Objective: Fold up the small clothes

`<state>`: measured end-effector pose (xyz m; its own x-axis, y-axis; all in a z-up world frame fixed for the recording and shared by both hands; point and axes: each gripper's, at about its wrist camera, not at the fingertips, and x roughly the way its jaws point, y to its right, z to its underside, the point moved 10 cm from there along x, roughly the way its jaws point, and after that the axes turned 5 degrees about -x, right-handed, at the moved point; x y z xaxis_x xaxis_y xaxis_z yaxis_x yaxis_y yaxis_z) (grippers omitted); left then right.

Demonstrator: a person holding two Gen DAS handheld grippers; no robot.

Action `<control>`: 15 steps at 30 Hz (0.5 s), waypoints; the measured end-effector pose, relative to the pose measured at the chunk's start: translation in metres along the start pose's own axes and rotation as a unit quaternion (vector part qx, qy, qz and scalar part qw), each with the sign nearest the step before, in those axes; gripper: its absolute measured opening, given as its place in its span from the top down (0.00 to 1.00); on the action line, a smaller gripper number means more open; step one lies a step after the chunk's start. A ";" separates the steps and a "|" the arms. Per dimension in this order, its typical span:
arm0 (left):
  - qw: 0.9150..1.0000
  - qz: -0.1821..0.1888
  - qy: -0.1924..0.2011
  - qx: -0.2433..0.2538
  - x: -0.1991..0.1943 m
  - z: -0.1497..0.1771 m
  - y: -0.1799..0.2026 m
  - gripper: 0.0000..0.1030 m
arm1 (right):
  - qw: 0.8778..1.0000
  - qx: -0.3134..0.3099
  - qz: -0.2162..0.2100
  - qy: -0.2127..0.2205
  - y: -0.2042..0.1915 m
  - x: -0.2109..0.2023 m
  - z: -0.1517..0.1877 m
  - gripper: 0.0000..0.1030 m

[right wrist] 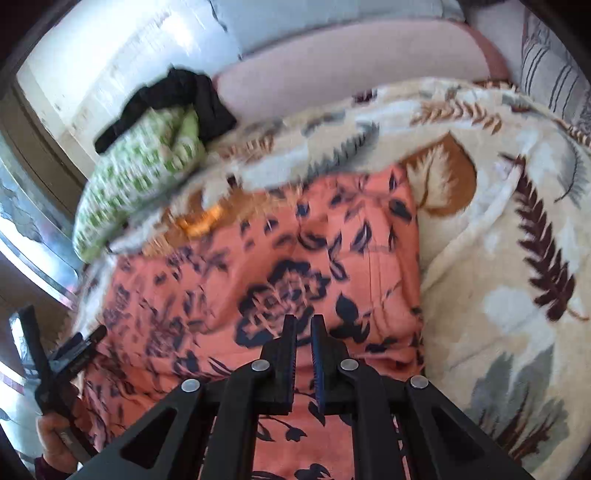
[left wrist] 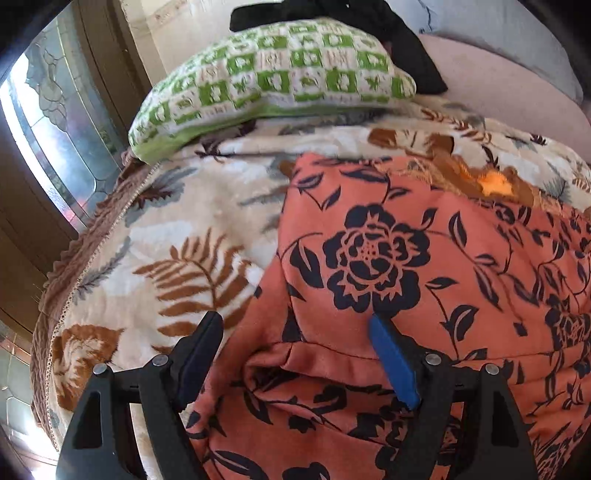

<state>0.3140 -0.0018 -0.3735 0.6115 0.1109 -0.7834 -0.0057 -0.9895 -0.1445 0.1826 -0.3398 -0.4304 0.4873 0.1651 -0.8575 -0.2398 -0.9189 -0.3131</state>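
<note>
Left hand-held gripper [left wrist: 293, 330] points steeply down, jaws spread wide with nothing pinched. Right hand-held gripper [right wrist: 303, 332] angles down too, jaws nearly together. A hand [right wrist: 55, 439] grips the left tool's handle.

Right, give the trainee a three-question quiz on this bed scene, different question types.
1. True or false: the left gripper has its jaws shut.
2. What lies on the green checked pillow? A) black cloth B) a book C) a shoe
3. Fill in: the orange garment has a dark ___ print.

Key: 1 false, they stand wide apart. 2 A, the black cloth. 3 floral.
</note>
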 end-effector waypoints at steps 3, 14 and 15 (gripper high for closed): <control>1.000 0.003 0.016 -0.003 -0.010 -0.007 -0.009 0.19 | 1.000 -0.006 -0.014 0.018 -0.005 -0.016 0.001 0.90; 0.998 0.000 0.037 -0.058 -0.073 0.057 -0.127 0.19 | 0.986 0.071 -0.102 0.110 0.011 -0.114 0.047 0.42; 0.997 0.011 0.026 -0.067 -0.076 0.071 -0.136 0.19 | 0.984 0.080 -0.100 0.125 0.014 -0.121 0.053 0.14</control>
<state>0.2123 0.1310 -0.3375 0.6525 0.0878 -0.7527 0.0837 -0.9955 -0.0436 0.0755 -0.3534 -0.3530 0.7255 0.2256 -0.6502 -0.2364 -0.8056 -0.5433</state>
